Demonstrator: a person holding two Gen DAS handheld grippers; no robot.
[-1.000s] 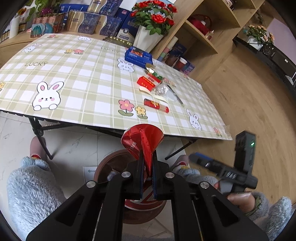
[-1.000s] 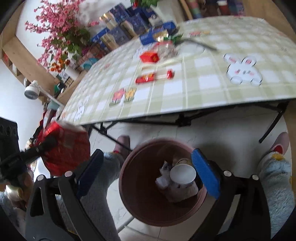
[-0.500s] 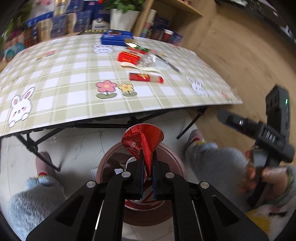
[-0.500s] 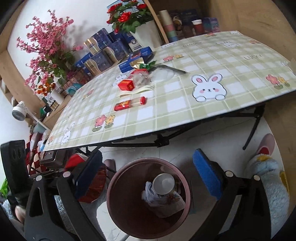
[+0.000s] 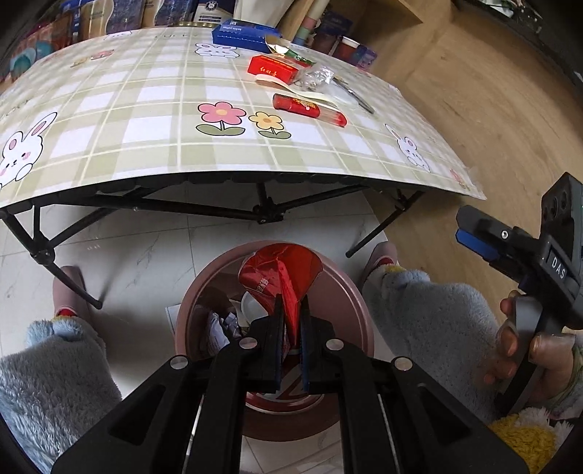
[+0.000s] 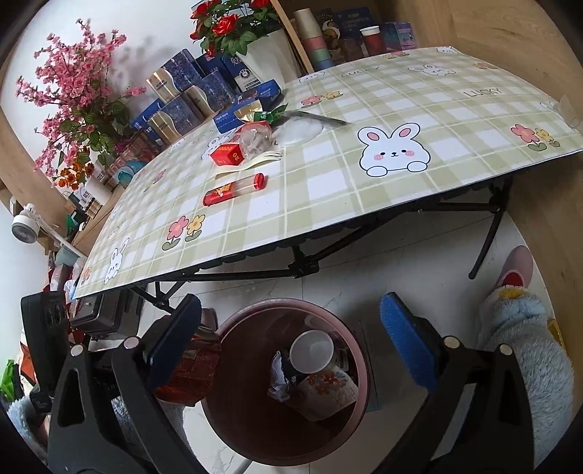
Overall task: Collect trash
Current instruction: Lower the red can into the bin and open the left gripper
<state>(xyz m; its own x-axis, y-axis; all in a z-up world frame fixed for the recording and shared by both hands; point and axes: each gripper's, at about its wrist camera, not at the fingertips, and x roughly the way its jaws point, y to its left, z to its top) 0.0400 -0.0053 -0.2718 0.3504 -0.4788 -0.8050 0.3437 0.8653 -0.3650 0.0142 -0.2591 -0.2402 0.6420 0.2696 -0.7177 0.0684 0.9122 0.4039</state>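
Observation:
My left gripper (image 5: 291,306) is shut on a crumpled red wrapper (image 5: 280,269) and holds it right over the brown trash bin (image 5: 349,288) on the floor. In the right wrist view the wrapper (image 6: 193,372) hangs at the bin's left rim (image 6: 233,321). The bin holds a white cup (image 6: 311,350), a flowered paper and crumpled scraps. My right gripper (image 6: 291,335) is open and empty above the bin. On the table lie a red tube (image 5: 309,108), a red box (image 5: 271,67), a clear crumpled bag (image 5: 315,77) and a white strip.
The checked folding table (image 5: 145,120) stands just beyond the bin, with black legs (image 5: 43,251) underneath. A blue box (image 5: 244,32), flower pots and shelves stand at the back. The person's fuzzy-trousered legs flank the bin. My right gripper also shows at the left wrist view's right edge (image 5: 473,233).
My left gripper has carried the red wrapper down from table-edge height to just over the bin. My right gripper has drawn back a little, staying open above the bin.

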